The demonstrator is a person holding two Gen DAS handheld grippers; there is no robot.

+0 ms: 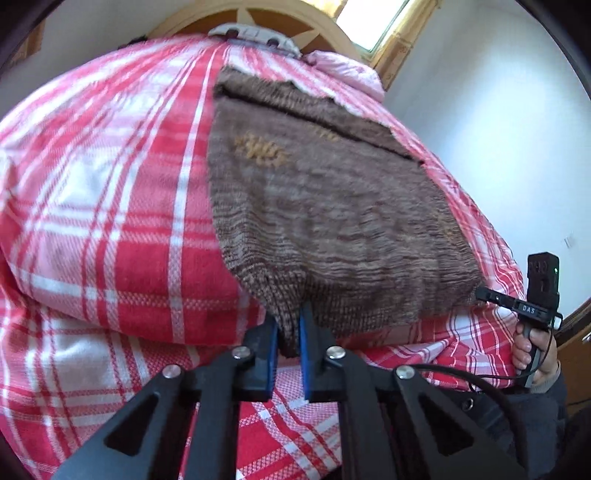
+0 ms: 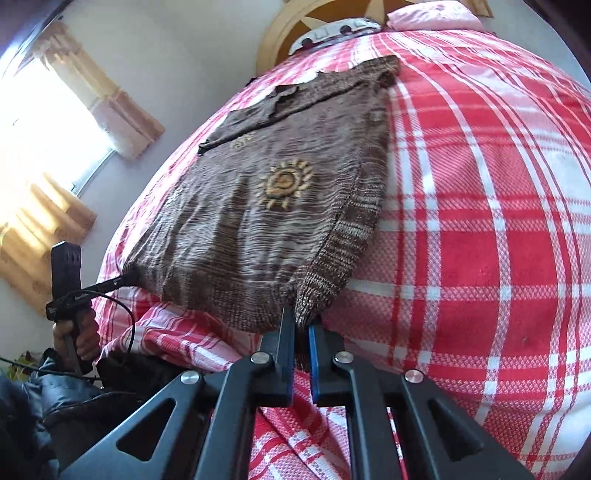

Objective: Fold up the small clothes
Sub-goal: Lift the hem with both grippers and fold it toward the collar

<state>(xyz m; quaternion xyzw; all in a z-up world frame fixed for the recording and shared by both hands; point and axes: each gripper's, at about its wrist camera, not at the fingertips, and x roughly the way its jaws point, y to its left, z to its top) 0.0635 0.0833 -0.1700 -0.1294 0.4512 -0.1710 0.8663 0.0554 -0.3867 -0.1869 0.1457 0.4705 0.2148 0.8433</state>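
A small brown knitted sweater (image 1: pixel 332 221) with a yellow sun motif (image 2: pixel 284 184) lies flat on the bed, its hem toward me. In the left wrist view my left gripper (image 1: pixel 290 317) is shut on the near left corner of the hem, knit pinched between the blue pads. My right gripper (image 1: pixel 482 293) appears at the sweater's other hem corner, held by a hand (image 1: pixel 532 350). From the right wrist view, the right gripper (image 2: pixel 301 317) is shut on the sweater (image 2: pixel 240 229) at its hem and sleeve cuff. The left gripper (image 2: pixel 131 277) is at the far hem corner.
The bed is covered by a red and white plaid sheet (image 1: pixel 110 221) that bulges and drops off toward me. A wooden headboard (image 1: pixel 258 18), a grey object (image 1: pixel 255 37) and a pink pillow (image 1: pixel 343 70) lie at the far end. A bright window (image 2: pixel 37 129) is beside the bed.
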